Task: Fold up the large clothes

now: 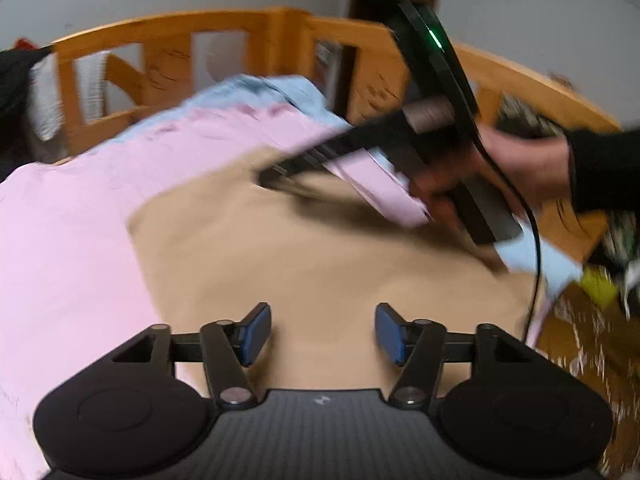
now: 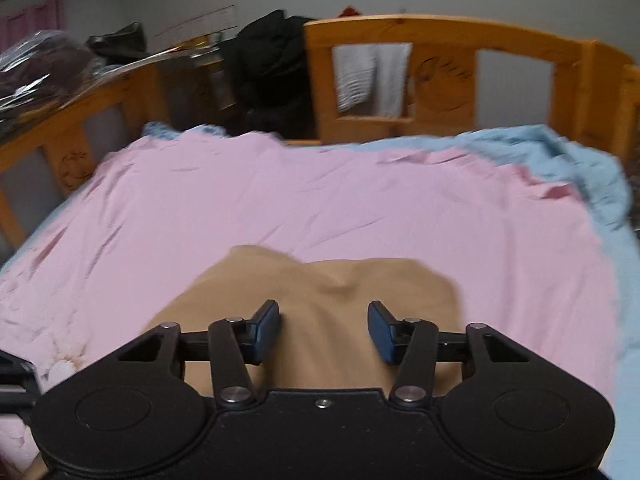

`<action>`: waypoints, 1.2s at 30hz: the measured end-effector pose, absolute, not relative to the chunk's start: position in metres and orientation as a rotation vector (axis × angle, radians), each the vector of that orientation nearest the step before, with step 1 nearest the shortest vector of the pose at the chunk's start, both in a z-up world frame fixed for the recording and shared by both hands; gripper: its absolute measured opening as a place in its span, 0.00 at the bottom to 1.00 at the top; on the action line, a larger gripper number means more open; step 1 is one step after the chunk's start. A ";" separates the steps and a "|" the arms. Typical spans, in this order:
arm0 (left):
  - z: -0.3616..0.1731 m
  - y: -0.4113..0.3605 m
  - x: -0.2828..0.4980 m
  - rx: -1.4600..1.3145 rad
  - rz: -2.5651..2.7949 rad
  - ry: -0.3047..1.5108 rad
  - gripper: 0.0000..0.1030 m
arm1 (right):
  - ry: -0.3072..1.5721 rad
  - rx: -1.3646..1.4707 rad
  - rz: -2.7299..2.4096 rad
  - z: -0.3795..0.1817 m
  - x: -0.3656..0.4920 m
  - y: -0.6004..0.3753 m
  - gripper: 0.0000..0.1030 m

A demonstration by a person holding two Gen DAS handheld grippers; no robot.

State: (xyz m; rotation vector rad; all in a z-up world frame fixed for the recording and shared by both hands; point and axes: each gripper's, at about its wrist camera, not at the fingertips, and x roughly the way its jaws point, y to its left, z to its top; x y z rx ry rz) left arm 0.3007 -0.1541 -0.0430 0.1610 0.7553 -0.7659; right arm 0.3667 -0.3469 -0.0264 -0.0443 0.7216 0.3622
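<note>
Tan garment (image 2: 320, 292) flat on pink sheet (image 2: 280, 200), wooden bedframe (image 2: 440, 32) around

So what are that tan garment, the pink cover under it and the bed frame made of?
Tan garment: seemingly a smooth matte woven cloth that creases softly. Pink cover: thin fabric, perhaps cotton, finely wrinkled. Bed frame: wood with an orange glossy finish, showing dark grain marks; likely varnished pine.

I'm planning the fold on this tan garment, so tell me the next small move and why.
Probably lower the right gripper onto the far edge of the tan garment and close. Both it and the left gripper stand open over the cloth with nothing between the pads, and the garment lies flat on the pink sheet, unheld.
</note>
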 end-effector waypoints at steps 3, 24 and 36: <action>-0.050 -0.155 0.311 0.188 -0.724 0.793 0.63 | 0.768 -0.054 0.333 -0.034 0.371 -0.356 0.46; -0.049 -0.157 0.288 0.295 -0.716 0.847 0.65 | 0.813 -0.130 0.146 -0.026 0.354 -0.392 0.39; -0.055 -0.162 0.269 0.345 -0.662 0.816 0.71 | 0.930 -0.277 0.178 -0.060 0.335 -0.375 0.64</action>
